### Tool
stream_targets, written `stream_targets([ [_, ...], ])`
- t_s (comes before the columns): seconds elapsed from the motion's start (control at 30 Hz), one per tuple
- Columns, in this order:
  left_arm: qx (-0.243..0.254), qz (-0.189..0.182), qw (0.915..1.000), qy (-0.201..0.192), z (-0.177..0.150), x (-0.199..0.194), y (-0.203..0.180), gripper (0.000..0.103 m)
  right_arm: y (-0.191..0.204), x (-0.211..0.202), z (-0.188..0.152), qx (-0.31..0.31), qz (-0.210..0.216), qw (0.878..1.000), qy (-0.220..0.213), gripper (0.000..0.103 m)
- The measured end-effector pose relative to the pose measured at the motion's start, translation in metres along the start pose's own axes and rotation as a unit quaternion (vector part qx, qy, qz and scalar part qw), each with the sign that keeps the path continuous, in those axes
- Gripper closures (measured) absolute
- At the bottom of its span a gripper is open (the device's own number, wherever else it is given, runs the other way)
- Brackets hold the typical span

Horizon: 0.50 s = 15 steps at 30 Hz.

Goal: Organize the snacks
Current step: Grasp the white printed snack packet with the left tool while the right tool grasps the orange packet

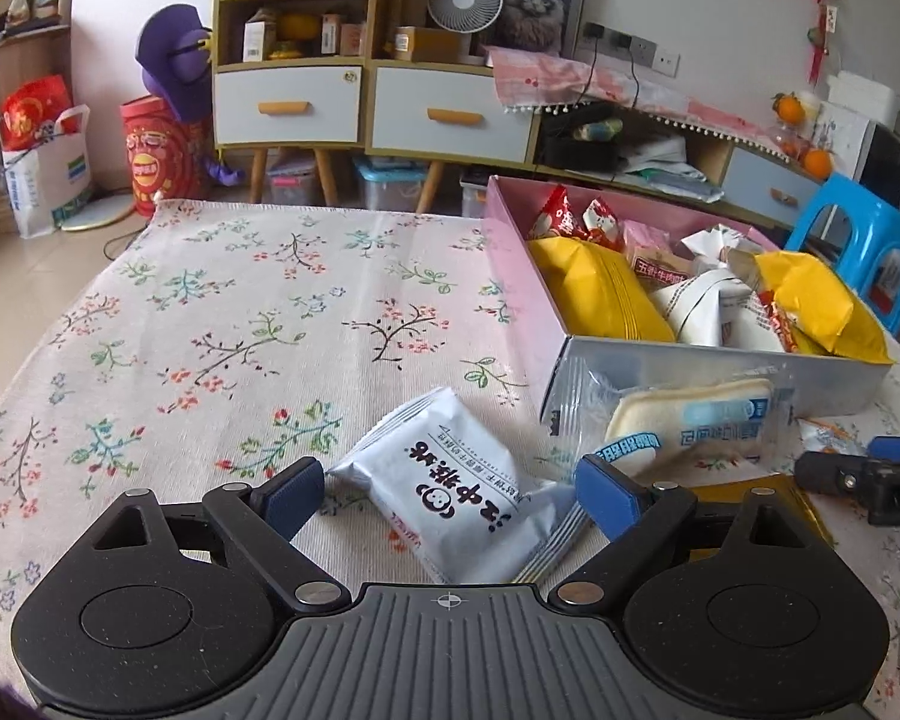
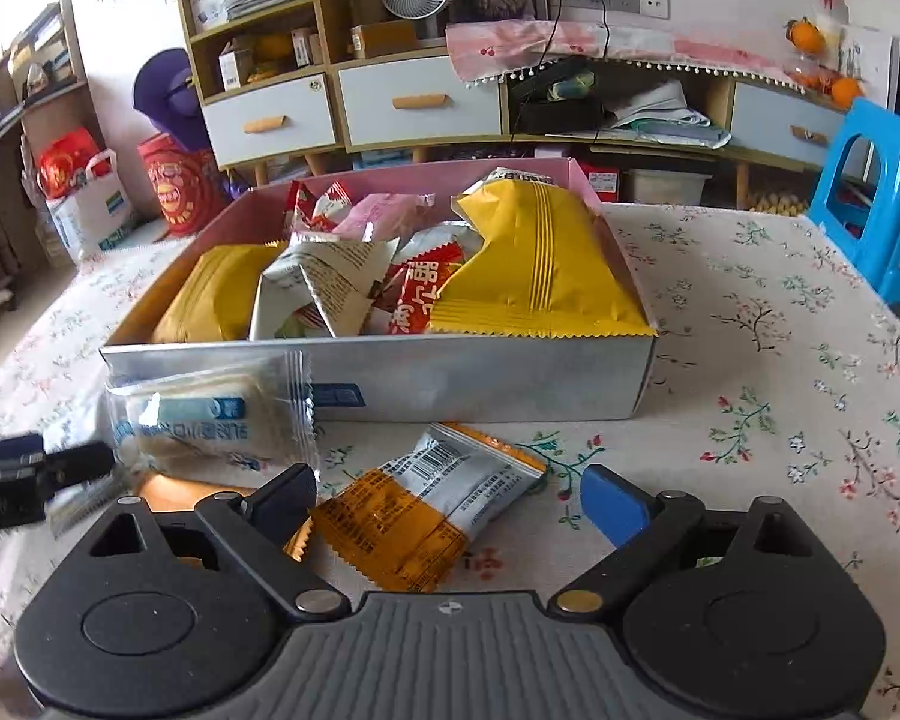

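Left wrist view: left gripper (image 1: 447,495) is standing wide around a white packet (image 1: 450,495) printed 江中猴姑; right gripper (image 2: 450,501) is gaping wide over an orange-and-white barcoded packet (image 2: 426,516).

Soft daylight is filling room, brightest at upper left corners. Fisheye is bending pale-drawered wooden cabinet (image 1: 306,102) and flowered cloth-covered table (image 1: 210,324) edges. Shadows are staying faint. Silvery cardboard box wall (image 2: 450,378) is glinting mildly. Black gripper tip at right-wrist view's left edge (image 2: 42,474) is blurring.
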<state>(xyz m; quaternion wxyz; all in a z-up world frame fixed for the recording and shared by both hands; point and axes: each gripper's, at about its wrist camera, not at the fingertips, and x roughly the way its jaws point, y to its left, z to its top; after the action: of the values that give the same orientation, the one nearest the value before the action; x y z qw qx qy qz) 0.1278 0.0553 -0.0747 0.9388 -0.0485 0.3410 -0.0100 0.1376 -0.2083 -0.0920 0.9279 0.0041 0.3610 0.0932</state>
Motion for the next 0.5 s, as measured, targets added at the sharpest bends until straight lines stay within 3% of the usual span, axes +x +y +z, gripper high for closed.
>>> stream_targets([
  [0.2,0.029,0.004,0.9994,0.016,-0.003,-0.004,0.003,0.009,-0.009,-0.007,-0.004,-0.013,-0.010,1.000,0.008,0.018],
  [0.5,0.014,0.004,0.9996,0.024,-0.008,-0.018,0.034,0.011,-0.034,-0.014,-0.011,-0.020,-0.018,1.000,0.005,0.018],
])
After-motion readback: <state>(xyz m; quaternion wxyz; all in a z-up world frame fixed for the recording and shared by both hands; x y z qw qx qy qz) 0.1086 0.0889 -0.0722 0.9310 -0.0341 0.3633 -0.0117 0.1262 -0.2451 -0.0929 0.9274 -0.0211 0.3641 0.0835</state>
